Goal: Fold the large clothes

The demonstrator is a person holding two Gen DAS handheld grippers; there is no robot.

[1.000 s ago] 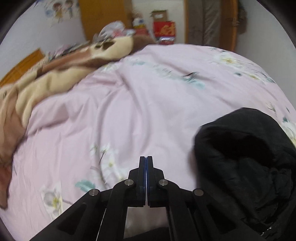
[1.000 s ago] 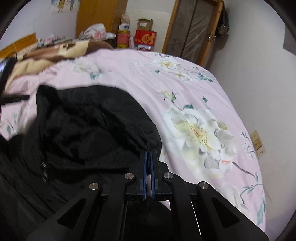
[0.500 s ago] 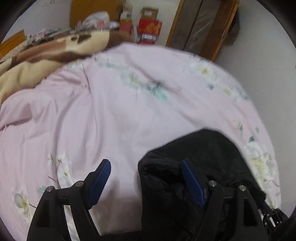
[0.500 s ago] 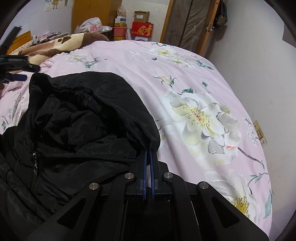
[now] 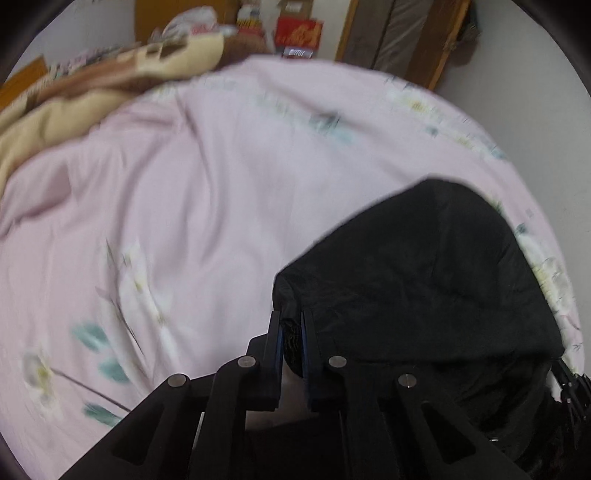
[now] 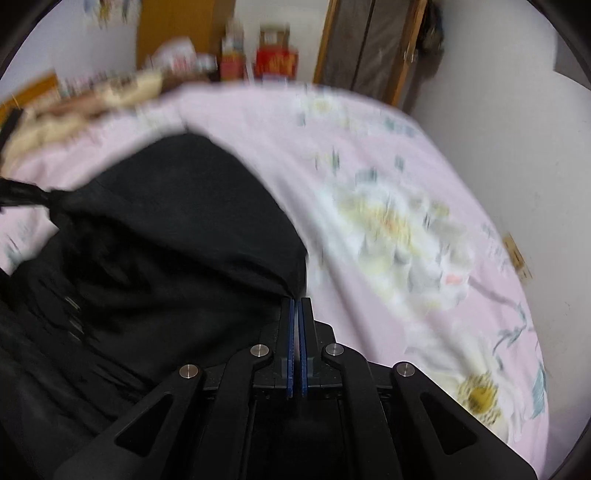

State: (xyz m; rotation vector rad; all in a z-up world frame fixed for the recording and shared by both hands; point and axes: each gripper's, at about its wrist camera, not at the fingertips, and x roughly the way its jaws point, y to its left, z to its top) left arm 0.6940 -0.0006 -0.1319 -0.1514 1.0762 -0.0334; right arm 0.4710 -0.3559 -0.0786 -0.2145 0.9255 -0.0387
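A black hooded padded jacket (image 5: pixel 424 280) lies on a pink floral bed sheet (image 5: pixel 184 192). My left gripper (image 5: pixel 291 325) is shut on the left edge of the jacket's hood, with black fabric pinched between the blue pads. In the right wrist view the same jacket (image 6: pixel 166 236) fills the left half, its zipper at the far left. My right gripper (image 6: pixel 296 306) is shut on the right edge of the hood. The left gripper shows as a dark shape at that view's left edge (image 6: pixel 22 194), holding the hood's other corner.
A brown and cream blanket (image 5: pixel 74 99) is bunched at the bed's far left. Red boxes (image 5: pixel 299 33) and a wooden door frame (image 5: pixel 424 40) stand beyond the bed. A white wall (image 6: pixel 517 147) runs along the bed's right side.
My left gripper, open around the hood's left edge half a second ago, has closed on it. The right gripper keeps its hold, and both views now blur with motion.
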